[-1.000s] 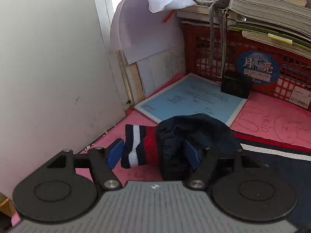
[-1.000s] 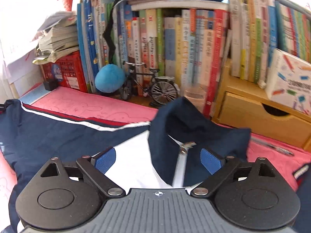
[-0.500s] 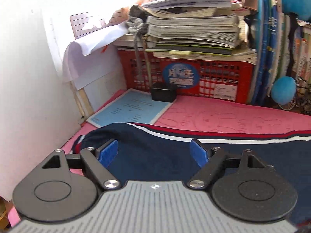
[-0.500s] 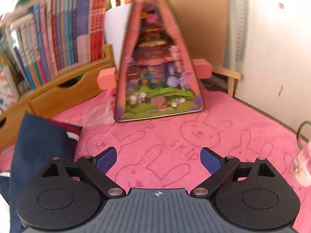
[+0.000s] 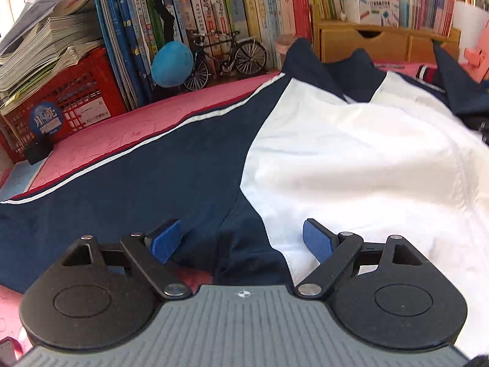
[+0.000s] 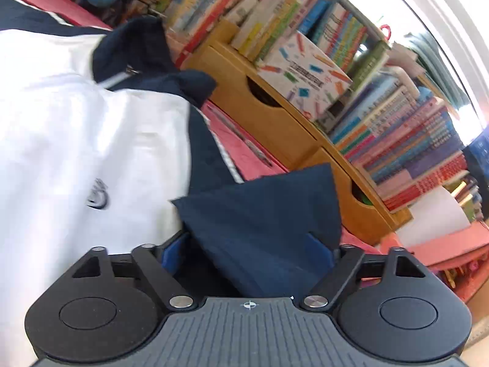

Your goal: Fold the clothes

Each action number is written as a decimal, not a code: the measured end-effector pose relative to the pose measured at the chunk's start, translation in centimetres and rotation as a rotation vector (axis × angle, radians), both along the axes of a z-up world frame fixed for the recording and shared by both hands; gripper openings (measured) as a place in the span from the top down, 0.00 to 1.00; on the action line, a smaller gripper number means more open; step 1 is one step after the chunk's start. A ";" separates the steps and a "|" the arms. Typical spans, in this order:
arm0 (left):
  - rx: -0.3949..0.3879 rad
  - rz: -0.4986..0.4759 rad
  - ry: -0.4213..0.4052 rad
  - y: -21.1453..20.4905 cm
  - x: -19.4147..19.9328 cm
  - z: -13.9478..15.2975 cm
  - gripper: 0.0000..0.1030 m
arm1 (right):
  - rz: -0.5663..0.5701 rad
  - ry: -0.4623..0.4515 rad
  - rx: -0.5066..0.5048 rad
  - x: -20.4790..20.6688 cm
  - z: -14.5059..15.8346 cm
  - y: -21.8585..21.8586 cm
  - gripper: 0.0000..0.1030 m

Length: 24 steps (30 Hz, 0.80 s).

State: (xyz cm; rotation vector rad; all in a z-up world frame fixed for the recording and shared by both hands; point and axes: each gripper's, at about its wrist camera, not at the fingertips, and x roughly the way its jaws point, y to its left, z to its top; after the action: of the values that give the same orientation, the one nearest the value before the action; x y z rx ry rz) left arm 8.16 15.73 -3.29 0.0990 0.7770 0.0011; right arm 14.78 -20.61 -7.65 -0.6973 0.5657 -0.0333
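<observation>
A navy and white jacket (image 5: 351, 153) lies spread on the pink mat (image 5: 171, 116), collar toward the books. My left gripper (image 5: 241, 240) hovers open over its near edge, where the navy side panel meets the white front; nothing is pinched. In the right wrist view, the white chest with a small logo (image 6: 97, 198) is at the left. A raised fold of navy sleeve (image 6: 266, 220) stands between the wide-apart fingers of my right gripper (image 6: 246, 250), which is open. Fabric partly hides its blue pads (image 6: 169, 252).
A row of books (image 5: 244, 15), a model bicycle (image 5: 226, 55) and a blue plush ball (image 5: 171, 64) line the back. A red crate (image 5: 61, 101) under stacked papers sits at the left. Wooden drawers (image 6: 275, 116) stand to the right, close behind the sleeve.
My left gripper has swung right, from the striped cuff to the jacket's body. My right gripper has turned back from the bare pink mat, and a navy sleeve fold now sits between its fingers.
</observation>
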 end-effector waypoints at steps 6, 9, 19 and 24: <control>0.071 0.054 0.015 0.9 0.1 -1.2 0.02 | -0.454 -0.095 0.258 -1.7 2.7 -15.2 0.32; 0.055 0.073 0.013 1.7 -0.1 -1.2 0.00 | -0.547 -0.031 0.296 -3.4 2.4 -18.2 0.17; 0.021 0.105 0.002 2.6 -0.8 -1.4 0.00 | -0.168 -0.138 0.030 -6.3 5.2 -8.2 0.00; -0.021 0.125 -0.005 3.1 -1.2 -1.7 0.00 | -0.094 0.035 0.077 3.3 2.0 -2.8 0.00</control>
State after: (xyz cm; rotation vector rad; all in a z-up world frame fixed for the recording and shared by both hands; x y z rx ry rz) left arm 6.99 18.83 -4.98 0.0301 0.7768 0.1120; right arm 18.06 -23.42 -5.60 -0.5975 0.6302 -0.0863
